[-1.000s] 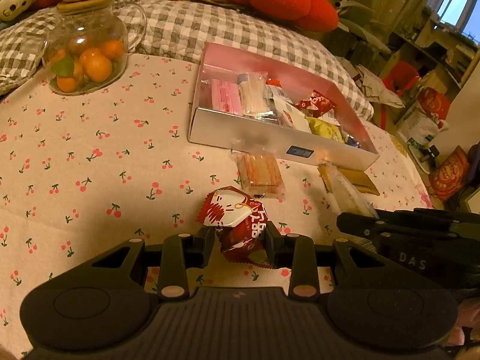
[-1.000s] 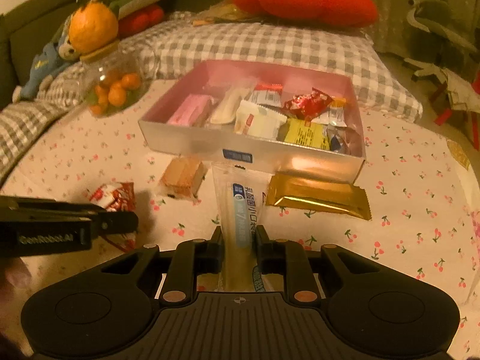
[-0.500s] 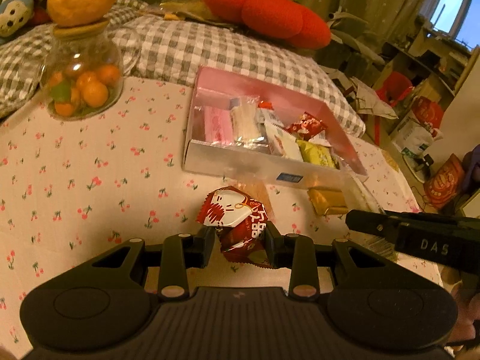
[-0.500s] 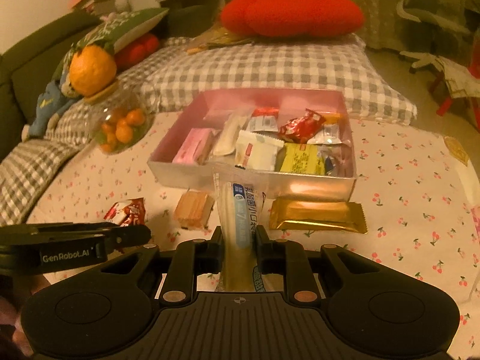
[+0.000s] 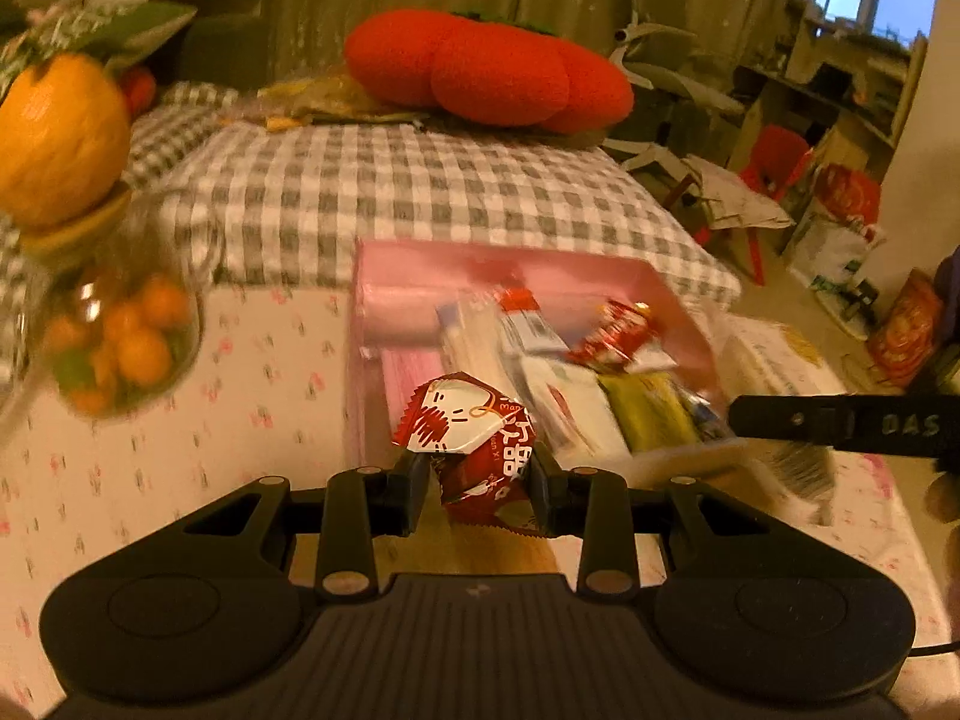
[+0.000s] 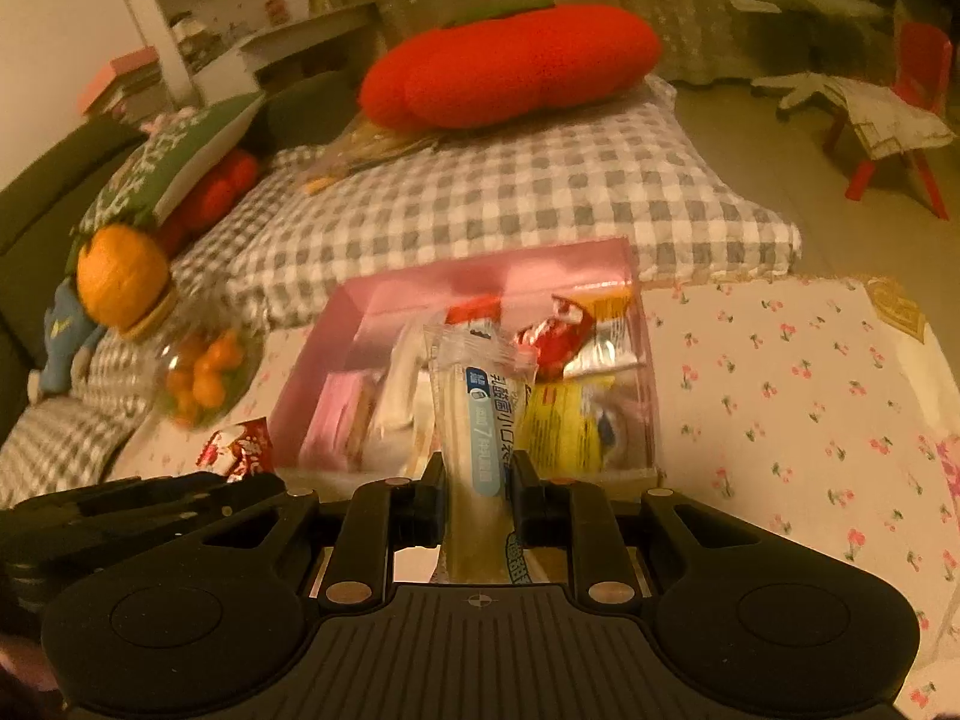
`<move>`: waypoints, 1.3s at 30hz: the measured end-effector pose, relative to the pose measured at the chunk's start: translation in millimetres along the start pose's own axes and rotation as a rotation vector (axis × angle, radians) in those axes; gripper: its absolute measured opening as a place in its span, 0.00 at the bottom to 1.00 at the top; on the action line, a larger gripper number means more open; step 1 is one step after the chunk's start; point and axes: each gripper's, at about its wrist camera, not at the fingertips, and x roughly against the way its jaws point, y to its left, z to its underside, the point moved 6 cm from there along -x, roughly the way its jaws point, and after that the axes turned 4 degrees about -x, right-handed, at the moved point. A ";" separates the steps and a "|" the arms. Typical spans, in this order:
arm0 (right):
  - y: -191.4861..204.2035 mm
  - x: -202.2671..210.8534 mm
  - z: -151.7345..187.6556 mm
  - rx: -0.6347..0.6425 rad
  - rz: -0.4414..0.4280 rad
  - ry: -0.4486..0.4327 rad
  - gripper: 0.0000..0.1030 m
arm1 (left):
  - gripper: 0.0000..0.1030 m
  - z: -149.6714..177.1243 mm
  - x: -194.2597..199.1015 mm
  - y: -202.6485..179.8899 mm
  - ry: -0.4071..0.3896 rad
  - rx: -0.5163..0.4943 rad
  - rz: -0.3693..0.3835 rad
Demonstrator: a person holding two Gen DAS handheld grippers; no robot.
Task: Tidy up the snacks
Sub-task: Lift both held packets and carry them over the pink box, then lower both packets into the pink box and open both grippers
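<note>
Your left tongs (image 5: 480, 489) pinch the red snack packet (image 5: 471, 450) and your right tongs (image 6: 477, 495) clamp the long clear packet (image 6: 477, 420), both held just before the pink box (image 6: 480, 276), ready to drop in.

Both wrist views look steeply down, close over the shared pink box (image 5: 384, 276) (image 6: 420, 294).

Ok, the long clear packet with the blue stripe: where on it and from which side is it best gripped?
At its near end, across the narrow width, as the right gripper has it. The long clear packet is slim and flat, so the pads span it from the two long edges, and the free length points ahead toward the pink box, probably easing a drop inside.
</note>
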 end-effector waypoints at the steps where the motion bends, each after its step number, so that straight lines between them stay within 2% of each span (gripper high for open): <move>1: -0.4 -3.4 -3.7 -0.008 -0.004 -0.004 0.19 | 0.31 -5.0 -5.7 1.0 -0.002 -0.005 0.000; 11: -8.7 -44.5 -22.4 -0.060 -0.006 0.009 0.19 | 0.31 -34.9 -45.4 4.8 0.004 -0.044 -0.033; 21: -15.3 -74.9 -24.2 -0.090 -0.019 0.028 0.19 | 0.31 -43.9 -83.0 10.8 0.031 -0.081 -0.126; 33: -19.1 -83.5 -21.8 -0.092 -0.017 0.021 0.21 | 0.29 -41.1 -91.1 6.0 0.038 -0.123 -0.192; 36: -19.5 -81.3 -20.9 -0.104 -0.028 0.017 0.24 | 0.35 -43.3 -89.9 5.2 0.031 -0.140 -0.192; 38: -19.3 -79.2 -20.2 -0.111 -0.032 0.025 0.24 | 0.45 -43.6 -85.4 4.9 0.021 -0.140 -0.187; 39: -18.9 -78.1 -20.1 -0.111 -0.033 0.027 0.26 | 0.46 -43.7 -83.2 5.2 0.015 -0.140 -0.185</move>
